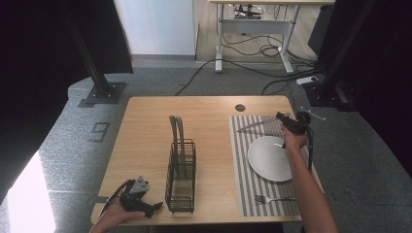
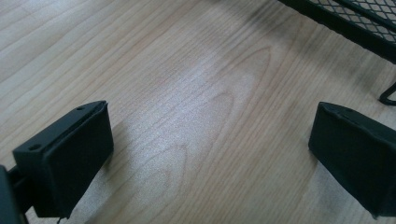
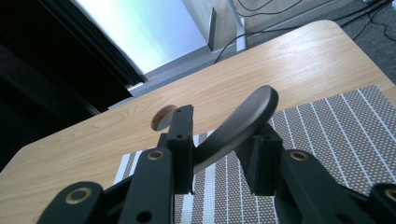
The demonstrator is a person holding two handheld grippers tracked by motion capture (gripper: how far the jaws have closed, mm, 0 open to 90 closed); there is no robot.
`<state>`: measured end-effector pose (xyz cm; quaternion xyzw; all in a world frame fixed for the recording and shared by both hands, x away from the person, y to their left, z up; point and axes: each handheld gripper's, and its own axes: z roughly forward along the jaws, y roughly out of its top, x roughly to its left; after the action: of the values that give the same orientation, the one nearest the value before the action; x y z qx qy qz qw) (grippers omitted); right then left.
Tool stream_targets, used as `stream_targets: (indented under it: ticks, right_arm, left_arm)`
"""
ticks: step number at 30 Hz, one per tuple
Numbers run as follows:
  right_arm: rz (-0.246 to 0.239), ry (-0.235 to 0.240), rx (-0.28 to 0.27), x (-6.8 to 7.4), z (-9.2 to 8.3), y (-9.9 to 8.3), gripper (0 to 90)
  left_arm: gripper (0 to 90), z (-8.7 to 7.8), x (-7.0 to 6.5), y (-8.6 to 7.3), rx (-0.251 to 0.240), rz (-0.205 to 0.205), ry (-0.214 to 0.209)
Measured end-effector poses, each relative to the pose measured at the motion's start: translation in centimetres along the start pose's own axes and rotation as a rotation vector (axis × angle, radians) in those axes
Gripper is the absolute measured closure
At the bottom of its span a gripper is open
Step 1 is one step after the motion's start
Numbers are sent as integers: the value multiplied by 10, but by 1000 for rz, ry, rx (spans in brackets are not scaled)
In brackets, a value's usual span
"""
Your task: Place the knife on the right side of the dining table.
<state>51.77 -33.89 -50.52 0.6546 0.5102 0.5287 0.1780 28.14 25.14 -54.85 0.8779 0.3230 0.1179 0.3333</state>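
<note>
A: Starting big: wooden table (image 1: 145, 145), with a striped placemat (image 1: 243, 160) over at 3 o'clock and a black wire basket (image 1: 180, 174) near the middle, toward 6 o'clock.

B: Noted. Then a white plate (image 1: 269, 158) on the placemat, bare.

A: Next, left gripper (image 1: 154, 208) down at 7 o'clock, just beside the basket. Spread wide, holding nothing, over bare wood.

B: And right gripper (image 1: 281, 117) up at 1 o'clock, at the far edge of the placemat, with the knife (image 3: 247, 116).

A: Handle lying between the jaws, parted only a little, left pad against it. Pressing from both sides or merely flanking: cannot tell.

B: Blade pointing toward 9 o'clock along the far edge of the placemat. Resting on the cloth or just above it: hard to judge.

A: Handling, as a guess: stiff metal, fairly light, with a smooth curved handle, so likely slippery and apt to swivel between flat pads. Best taken across the handle near its middle, squarely on the broad sides. Never by the blade.

B: Agreed. Worth squeezing firmly and keeping the blade level.

A: Smallest last: fork (image 1: 272, 199) at 5 o'clock on the near edge of the placemat, apart from both grippers
</note>
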Motion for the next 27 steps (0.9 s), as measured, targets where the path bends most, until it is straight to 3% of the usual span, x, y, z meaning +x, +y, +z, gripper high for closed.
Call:
stream_targets:
  ticks: [21, 27]
  right_arm:
    - [77, -32, 52, -20, 7, -7, 632]
    - [107, -62, 74, -25, 10, -10, 613]
  left_arm:
    - [0, 0, 0, 0, 0, 0, 0]
    - [0, 0, 0, 0, 0, 0, 0]
